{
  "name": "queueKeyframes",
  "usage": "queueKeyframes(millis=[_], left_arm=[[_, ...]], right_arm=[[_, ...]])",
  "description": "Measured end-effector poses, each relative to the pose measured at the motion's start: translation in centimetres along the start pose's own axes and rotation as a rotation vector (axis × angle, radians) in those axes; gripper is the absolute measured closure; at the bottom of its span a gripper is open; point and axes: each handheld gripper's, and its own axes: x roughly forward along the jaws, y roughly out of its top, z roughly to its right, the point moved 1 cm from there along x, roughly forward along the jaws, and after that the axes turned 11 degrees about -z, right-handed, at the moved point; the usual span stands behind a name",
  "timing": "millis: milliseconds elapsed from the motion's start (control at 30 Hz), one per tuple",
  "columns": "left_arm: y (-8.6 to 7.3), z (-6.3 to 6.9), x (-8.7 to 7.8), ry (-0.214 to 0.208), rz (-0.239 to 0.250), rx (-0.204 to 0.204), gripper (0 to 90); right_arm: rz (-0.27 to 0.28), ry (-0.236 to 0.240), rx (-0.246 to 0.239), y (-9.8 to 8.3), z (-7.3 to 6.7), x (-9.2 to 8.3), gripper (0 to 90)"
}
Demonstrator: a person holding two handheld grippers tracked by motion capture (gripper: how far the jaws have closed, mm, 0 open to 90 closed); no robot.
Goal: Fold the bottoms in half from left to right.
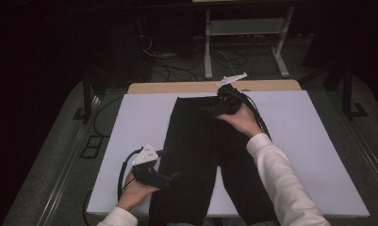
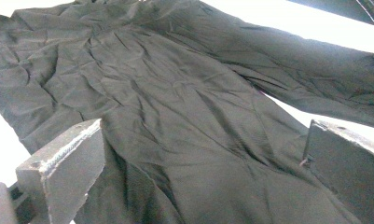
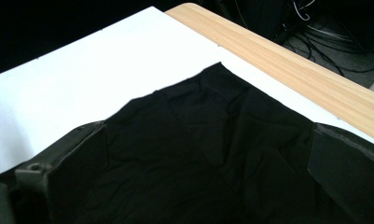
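No legible text, label, brand, number or sign in any view. Checked the trousers (image 1: 201,155): plain black cloth, no tag or print that can be read. Checked the white board (image 1: 139,117) on the desk (image 1: 177,87): blank. The grey plate (image 1: 146,154) on the left gripper (image 1: 175,177) carries a few small dark marks, too small to read. The plate on the right gripper (image 1: 210,111) is equally unreadable. A yellow fleck sits at the lower left edge of the left gripper view, with no characters made out.
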Motion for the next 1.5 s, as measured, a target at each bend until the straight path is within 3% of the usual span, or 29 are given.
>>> queueKeyframes(millis=[1000, 1500], left_arm=[[-0.1, 0.2, -0.1, -0.009, 0.003, -0.004, 0.0], [-0.1, 0.2, -0.3, -0.013, 0.014, -0.004, 0.0]], right_arm=[[-0.016, 0.028, -0.014, 3.6, -1.9, 4.7, 0.0], [-0.012, 0.032, 0.015, 4.8, -1.8, 6.9, 0.0]])
